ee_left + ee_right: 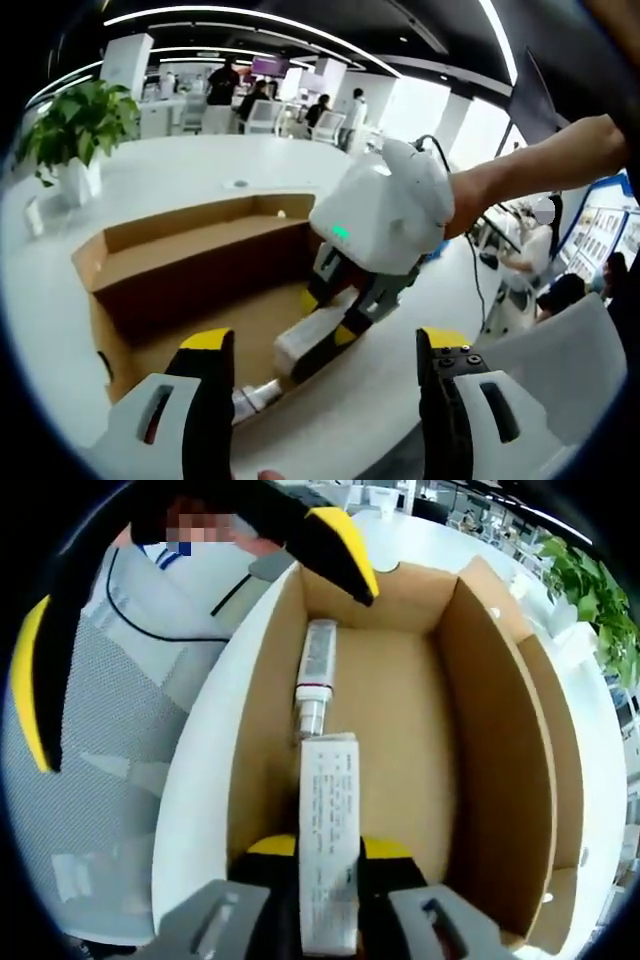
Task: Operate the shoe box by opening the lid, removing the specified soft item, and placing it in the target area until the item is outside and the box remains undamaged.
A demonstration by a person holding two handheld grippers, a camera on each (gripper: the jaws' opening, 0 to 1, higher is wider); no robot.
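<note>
We are looking along the left gripper [325, 375], whose two yellow-tipped jaws are rising from six o'clock, spread wide apart with nothing between them. Ahead of them an open cardboard shoe box [190, 262] is sitting on a white tabletop [170, 180], its lid folded back toward eleven o'clock. At the centre, the right gripper [335, 325], held by a person's hand [470, 200] reaching in from three o'clock, is dipping into the box at its near wall, and its jaws are pinching a flat white packet [310, 335]. A potted plant [75, 125] is standing on the tabletop at ten o'clock.

In the right gripper view we are looking down into the shoe box [490, 730]. The right gripper [330, 865], at six o'clock, is clamping the white packet [328, 820], which is printed with small text and stretching toward twelve o'clock, inside the box. Just beyond the packet's far end, a small white tube [315, 675] is lying on the box floor. The left gripper's [180, 600] yellow tips are showing at eleven and nine o'clock.
</note>
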